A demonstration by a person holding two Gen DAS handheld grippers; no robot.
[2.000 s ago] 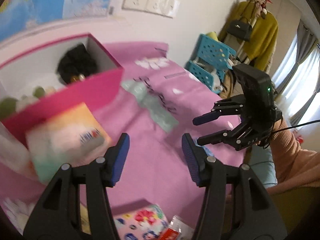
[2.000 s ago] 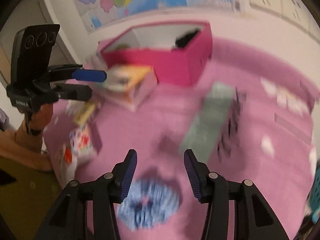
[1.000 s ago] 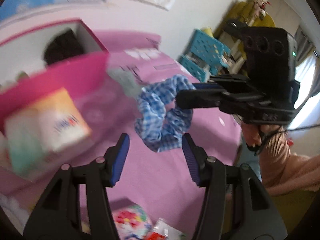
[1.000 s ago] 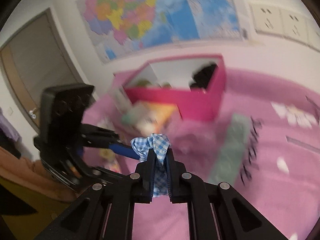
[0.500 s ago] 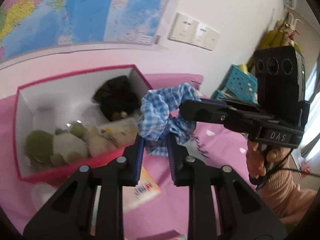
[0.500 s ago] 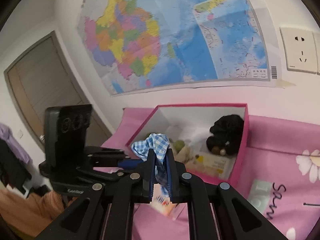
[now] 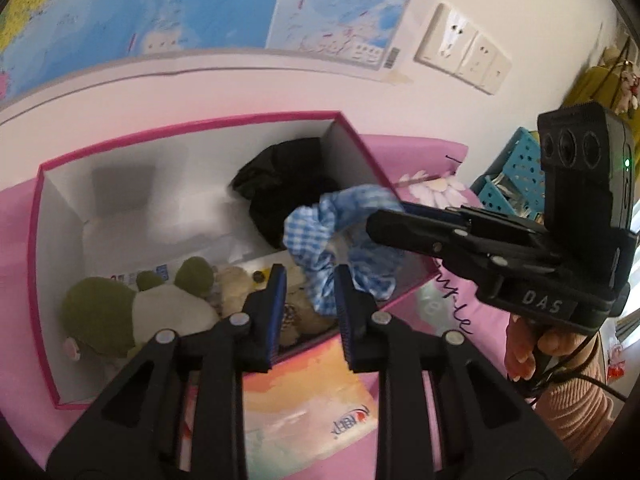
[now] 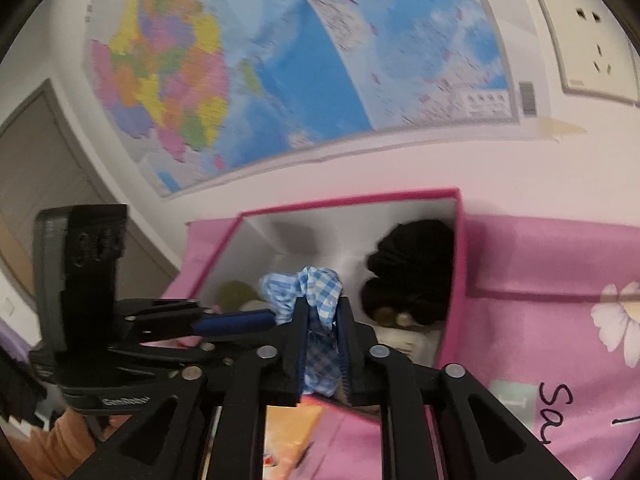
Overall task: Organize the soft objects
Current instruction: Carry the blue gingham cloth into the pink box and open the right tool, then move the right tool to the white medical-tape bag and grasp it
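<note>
Left gripper (image 7: 309, 300): jaws opening; a fold of the blue checked scrunchie (image 7: 340, 240) hangs between the blue pads, and contact with the pads cannot be confirmed from its own view.
Right gripper (image 8: 323, 334): jaws opening, with the scrunchie fabric bunched between the two fingers and filling the gap from pad to pad; in the left wrist view it comes in from the right with its tips in the fabric.
Right hand (image 7: 532, 348): wrapped round the right gripper's handle; a ribbed peach sleeve (image 7: 576, 412) below it.
Scrunchie position: held in the air over the right end of the pink box (image 7: 40, 264), above its front wall.
Box contents: a black soft item (image 7: 280, 184) in the far right corner; a green and white plush toy (image 7: 120, 312) at the left front; a beige plush (image 7: 236, 284) beside it, partly hidden by the left gripper's fingers.
Box surroundings: it stands on a pink cloth (image 8: 560, 264) with a daisy print; a tissue pack (image 7: 312, 412) lies just in front of the box.
Background: a wall map (image 8: 280, 60) above the box, wall sockets (image 7: 460, 48) to its right, a blue plastic basket (image 7: 516, 172) beyond the cloth.
</note>
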